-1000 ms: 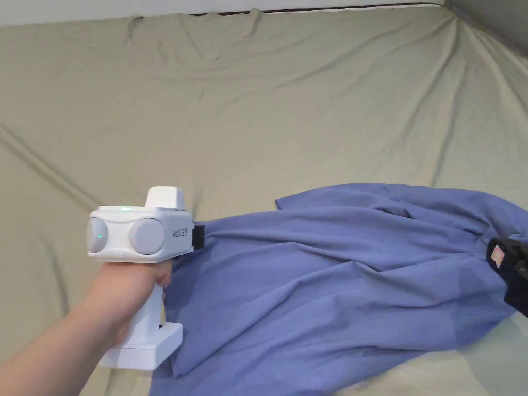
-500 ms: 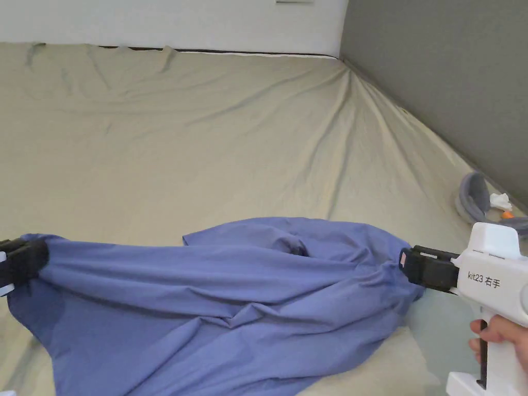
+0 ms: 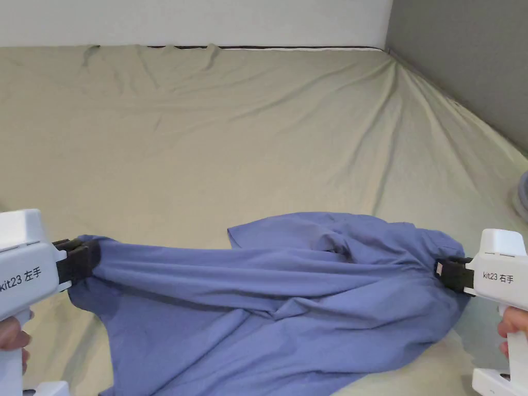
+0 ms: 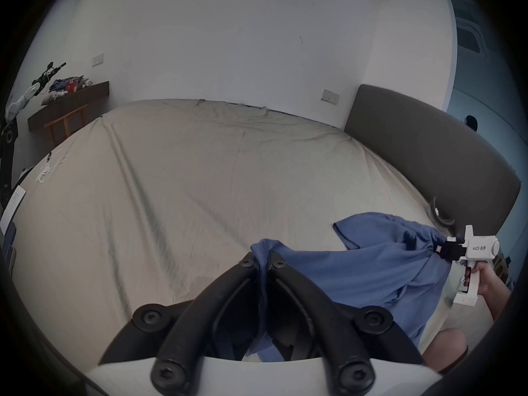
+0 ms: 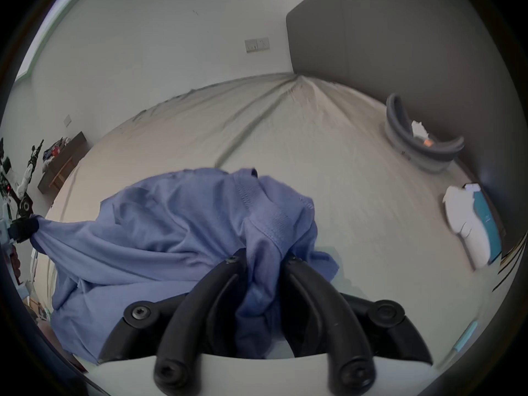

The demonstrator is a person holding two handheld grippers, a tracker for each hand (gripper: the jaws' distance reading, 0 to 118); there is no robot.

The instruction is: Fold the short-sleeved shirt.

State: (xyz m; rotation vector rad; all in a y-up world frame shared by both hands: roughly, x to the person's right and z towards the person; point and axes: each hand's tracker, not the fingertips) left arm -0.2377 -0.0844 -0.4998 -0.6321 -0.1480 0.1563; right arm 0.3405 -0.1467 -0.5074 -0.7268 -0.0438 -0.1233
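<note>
The person is holding the blue short-sleeved shirt [image 3: 289, 304] stretched between the two tools, low over the near edge of the bed, most likely to pull it out flat before any fold gets made. The left gripper [image 3: 85, 258] is pinching one bunched end of the cloth, its jaws drawn nearly together with a wad of fabric squeezed between them. The right gripper [image 3: 447, 274] is clamping the opposite end the same way, close to what looks like a ribbed hem or collar band. The fabric is thin, soft jersey, sagging in long folds between the two grips and drooping onto the beige bedsheet [image 3: 232, 139], which is creased towards the far corner. A padded grey headboard [image 3: 464, 67] is running along the right side.
</note>
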